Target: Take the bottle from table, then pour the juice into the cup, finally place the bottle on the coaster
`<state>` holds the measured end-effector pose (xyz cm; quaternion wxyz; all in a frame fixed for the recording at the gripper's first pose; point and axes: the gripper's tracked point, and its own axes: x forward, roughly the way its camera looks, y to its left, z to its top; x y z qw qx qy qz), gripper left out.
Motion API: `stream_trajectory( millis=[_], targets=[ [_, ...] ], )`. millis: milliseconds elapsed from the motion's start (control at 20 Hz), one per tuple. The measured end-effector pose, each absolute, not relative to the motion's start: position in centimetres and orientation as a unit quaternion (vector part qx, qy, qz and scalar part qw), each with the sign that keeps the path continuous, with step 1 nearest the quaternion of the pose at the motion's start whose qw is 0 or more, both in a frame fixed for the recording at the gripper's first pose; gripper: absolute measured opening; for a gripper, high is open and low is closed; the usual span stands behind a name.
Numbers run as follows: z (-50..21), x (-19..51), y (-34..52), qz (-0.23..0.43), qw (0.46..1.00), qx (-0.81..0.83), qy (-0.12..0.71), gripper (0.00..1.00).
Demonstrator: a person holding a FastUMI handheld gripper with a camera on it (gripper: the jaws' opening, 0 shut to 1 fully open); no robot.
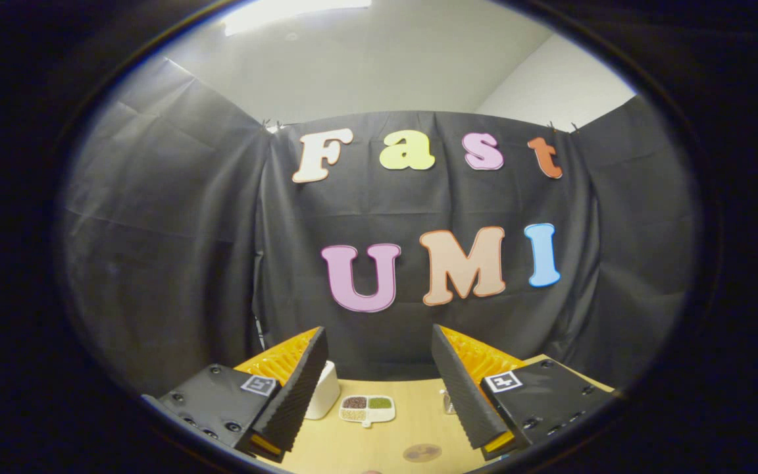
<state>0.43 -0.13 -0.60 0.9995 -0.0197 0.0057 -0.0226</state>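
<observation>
The tongs (379,388) stand wide open and hold nothing; between the fingers the wooden surface (412,421) is bare, except a round coaster (422,452) lying close ahead; farther on lies a divided dish (367,408) with a white container (324,392) just beside it, partly behind the left finger; something clear (446,401), perhaps the bottle, peeks at the right finger; the surface's far edge meets the black cloth wall (175,263).

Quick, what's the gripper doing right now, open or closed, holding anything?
Gripper: open, holding nothing; its fingers are spread wide above the table.
</observation>
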Motion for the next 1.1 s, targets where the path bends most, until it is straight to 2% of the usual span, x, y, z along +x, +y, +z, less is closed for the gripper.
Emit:
stream_trajectory(
  millis=[1100],
  targets=[
    [-24.7, -6.8, -0.2, -0.029, 0.975, -0.05, 0.216, 0.98]
  ],
)
